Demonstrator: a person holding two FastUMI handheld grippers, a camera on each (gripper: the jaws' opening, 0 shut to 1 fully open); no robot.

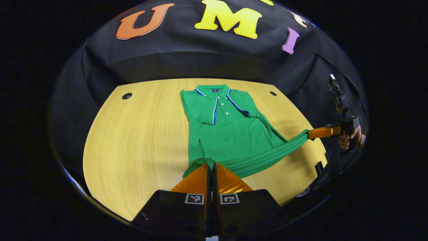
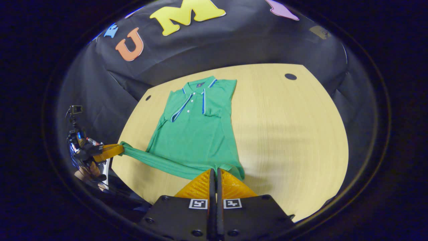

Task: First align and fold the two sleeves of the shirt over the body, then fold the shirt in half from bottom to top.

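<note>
A green polo shirt point(image 1: 230, 134) point(image 2: 197, 134) with blue-and-white trim lies collar-away on the wooden table point(image 1: 140, 134), both sleeves folded in over the body. My left gripper point(image 1: 211, 166) is shut on one corner of the bottom hem. My right gripper point(image 2: 214, 171) is shut on the other corner. Each gripper also appears farther off in the other's view: the right gripper point(image 1: 309, 133) at the right side, the left gripper point(image 2: 121, 147) at the left side. The hem is raised off the table and stretched taut between them.
The table point(image 2: 287, 134) has a dark round hole point(image 1: 126, 96) near each far corner, another hole point(image 2: 290, 76) on the opposite side. A hand point(image 1: 347, 139) holds the right gripper beyond the table's edge. Black cloth walls rise behind the table.
</note>
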